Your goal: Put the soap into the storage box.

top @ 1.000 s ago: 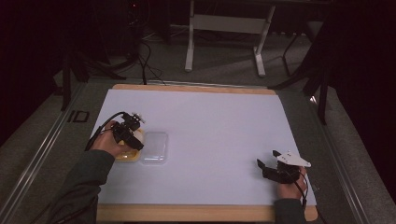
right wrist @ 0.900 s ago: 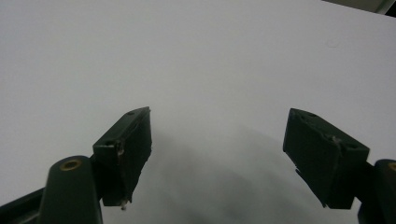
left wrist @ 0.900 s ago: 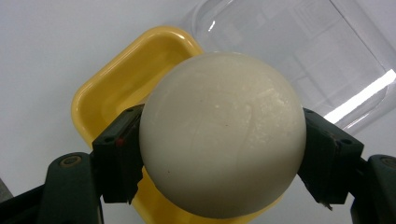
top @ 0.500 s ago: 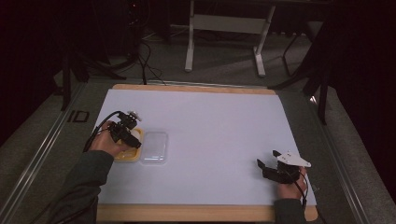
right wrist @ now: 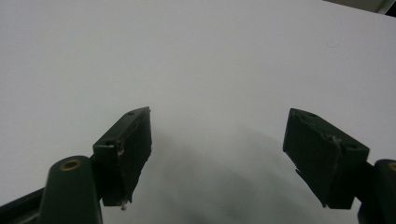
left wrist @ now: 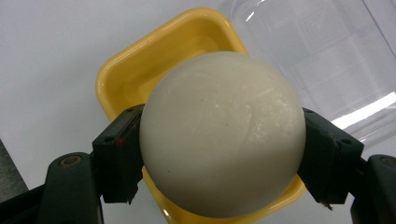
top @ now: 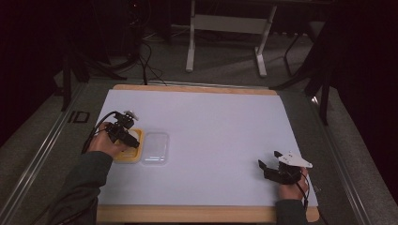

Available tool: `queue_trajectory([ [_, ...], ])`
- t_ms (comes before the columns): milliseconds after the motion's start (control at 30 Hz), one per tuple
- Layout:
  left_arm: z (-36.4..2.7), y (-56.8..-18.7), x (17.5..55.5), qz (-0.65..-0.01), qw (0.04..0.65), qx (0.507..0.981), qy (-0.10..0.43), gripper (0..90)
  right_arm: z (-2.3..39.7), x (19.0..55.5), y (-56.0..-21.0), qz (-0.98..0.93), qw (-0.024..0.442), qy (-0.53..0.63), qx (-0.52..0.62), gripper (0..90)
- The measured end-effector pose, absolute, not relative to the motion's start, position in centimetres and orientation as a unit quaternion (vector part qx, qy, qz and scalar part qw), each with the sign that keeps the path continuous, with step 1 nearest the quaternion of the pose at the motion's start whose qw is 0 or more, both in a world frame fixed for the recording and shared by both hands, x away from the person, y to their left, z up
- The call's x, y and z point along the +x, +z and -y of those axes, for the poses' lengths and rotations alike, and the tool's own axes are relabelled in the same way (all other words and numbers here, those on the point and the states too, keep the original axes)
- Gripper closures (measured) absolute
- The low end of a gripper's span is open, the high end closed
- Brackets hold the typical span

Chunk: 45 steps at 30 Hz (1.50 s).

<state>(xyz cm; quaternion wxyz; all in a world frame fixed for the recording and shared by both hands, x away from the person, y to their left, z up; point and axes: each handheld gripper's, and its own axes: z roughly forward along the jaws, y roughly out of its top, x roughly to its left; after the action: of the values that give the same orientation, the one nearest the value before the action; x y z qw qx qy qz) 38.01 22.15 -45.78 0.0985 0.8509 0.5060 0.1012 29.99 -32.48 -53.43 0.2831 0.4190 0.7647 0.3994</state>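
A white ball (left wrist: 222,133) is clamped between the jaws of my left gripper (left wrist: 219,158), just above a yellow square container (left wrist: 154,60). In the high view the left gripper (top: 126,134) hovers over that yellow container (top: 126,156) at the table's left side. A clear plastic lid (top: 155,147) lies flat right beside the container, touching its right edge; its surface (left wrist: 322,51) also fills the upper right of the left gripper view. My right gripper (top: 265,168) rests near the front right of the table, jaws wide apart with nothing between its fingertips (right wrist: 128,149).
A white sheet (top: 211,136) covers the wooden-edged table (top: 187,213). Beyond the far edge stands a white metal table frame (top: 225,28) on a dark floor with cables. A person's sleeve (top: 77,187) enters from the lower left.
The left gripper with the ball has shifted slightly over the yellow container. The right gripper has stayed in place.
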Motion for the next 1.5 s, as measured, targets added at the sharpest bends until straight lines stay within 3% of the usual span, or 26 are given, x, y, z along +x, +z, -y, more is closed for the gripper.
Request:
queue_trajectory([
  [1500,-23.0,-48.0,38.2,-0.492,0.082,0.863,0.075,25.2,32.4,30.0,-53.4,-0.766,0.285,0.398,0.417,23.2],
])
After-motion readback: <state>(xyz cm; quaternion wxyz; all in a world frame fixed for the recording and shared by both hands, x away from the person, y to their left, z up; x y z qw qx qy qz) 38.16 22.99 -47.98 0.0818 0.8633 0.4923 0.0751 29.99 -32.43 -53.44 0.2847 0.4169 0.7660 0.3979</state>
